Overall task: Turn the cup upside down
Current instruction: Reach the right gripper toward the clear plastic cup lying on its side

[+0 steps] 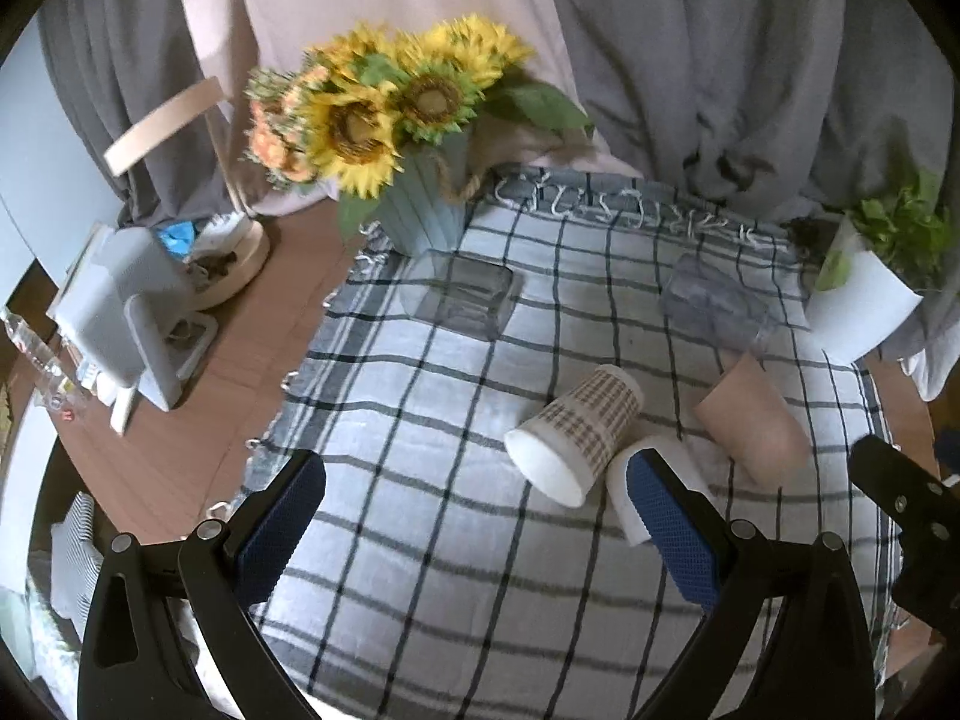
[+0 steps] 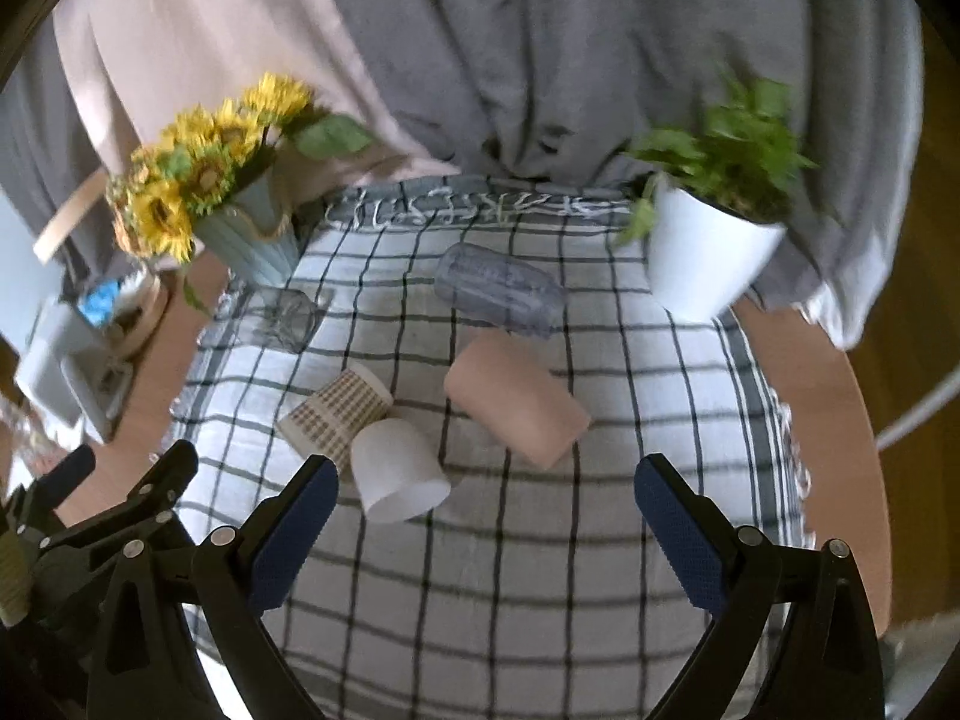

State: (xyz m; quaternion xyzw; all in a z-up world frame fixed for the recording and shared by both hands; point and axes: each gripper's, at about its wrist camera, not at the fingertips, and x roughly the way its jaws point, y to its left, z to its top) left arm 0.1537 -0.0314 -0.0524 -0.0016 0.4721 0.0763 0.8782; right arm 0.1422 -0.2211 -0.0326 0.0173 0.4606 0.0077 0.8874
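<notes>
Several cups lie on their sides on a checked cloth (image 1: 420,420). A plaid paper cup (image 1: 576,432) (image 2: 336,411) lies with its mouth toward me. A white cup (image 2: 399,468) (image 1: 624,498) lies beside it, touching it. A tan cup (image 1: 753,420) (image 2: 516,411) lies to the right. Two clear plastic cups (image 1: 465,297) (image 1: 714,306) lie farther back. My left gripper (image 1: 474,474) is open and empty above the cloth, its right finger over the white cup. My right gripper (image 2: 486,474) is open and empty, in front of the white and tan cups.
A vase of sunflowers (image 1: 390,120) (image 2: 204,180) stands at the back left. A white pot with a green plant (image 2: 708,246) (image 1: 864,300) stands at the back right. A white device (image 1: 120,330) sits on the wooden table to the left. Grey curtains hang behind.
</notes>
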